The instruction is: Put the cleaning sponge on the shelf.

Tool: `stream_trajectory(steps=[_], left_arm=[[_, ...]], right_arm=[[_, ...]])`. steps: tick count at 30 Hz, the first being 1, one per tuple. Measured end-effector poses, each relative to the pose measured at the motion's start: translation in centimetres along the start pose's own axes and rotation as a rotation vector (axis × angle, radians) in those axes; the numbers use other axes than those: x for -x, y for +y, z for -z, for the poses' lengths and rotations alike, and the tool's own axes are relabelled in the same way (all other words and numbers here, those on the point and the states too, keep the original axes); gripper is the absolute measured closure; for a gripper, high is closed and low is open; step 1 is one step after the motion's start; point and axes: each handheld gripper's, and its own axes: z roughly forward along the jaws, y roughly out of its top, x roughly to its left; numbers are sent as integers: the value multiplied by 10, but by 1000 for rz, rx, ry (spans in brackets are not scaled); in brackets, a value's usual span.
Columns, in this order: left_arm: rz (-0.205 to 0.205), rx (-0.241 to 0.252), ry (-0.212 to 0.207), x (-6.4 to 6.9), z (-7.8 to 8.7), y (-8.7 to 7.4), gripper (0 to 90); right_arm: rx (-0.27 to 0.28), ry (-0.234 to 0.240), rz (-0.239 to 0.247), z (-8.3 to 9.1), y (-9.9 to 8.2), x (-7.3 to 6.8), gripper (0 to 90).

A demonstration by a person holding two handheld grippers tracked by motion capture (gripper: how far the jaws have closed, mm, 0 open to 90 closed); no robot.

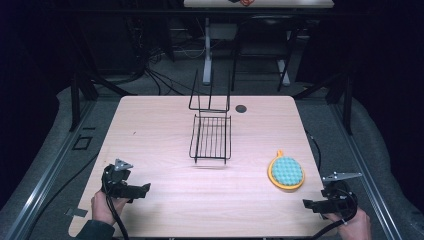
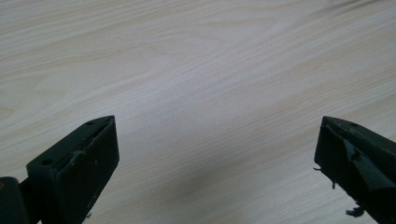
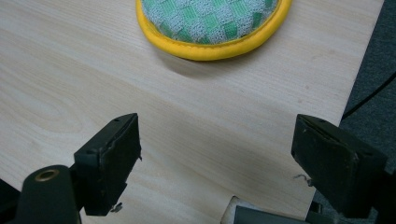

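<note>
Left gripper: held low over bare counter, jaws wide apart, nothing between them.
Wire rack: seen mid-counter, long axis running away from the person, upright frame at the far end; judged stiff and light.
Pad: yellow-rimmed, green-checked, loop pointing away; judged soft, best taken by the rim.
Right gripper: jaws apart, empty, near the pad.

Tongs spread over bare table.

In front of me a black wire rack stands mid-table, its back upright; a dark round hole lies just beyond it, and a yellow-rimmed green checked pad rests flat toward my right
</note>
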Motion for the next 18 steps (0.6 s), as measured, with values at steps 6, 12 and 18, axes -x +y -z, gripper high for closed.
stream_trajectory(steps=[6, 12, 18], left_arm=[[-9, 1, -1, 1, 0, 0, 0], [-25, 2, -2, 2, 0, 2, 0], [-19, 10, -8, 1, 1, 1, 0]], right_arm=[[8, 13, 3, 1, 3, -3, 157], [17, 17, 27, 3, 11, -5, 153], [39, 18, 22, 2, 21, -7, 61]])
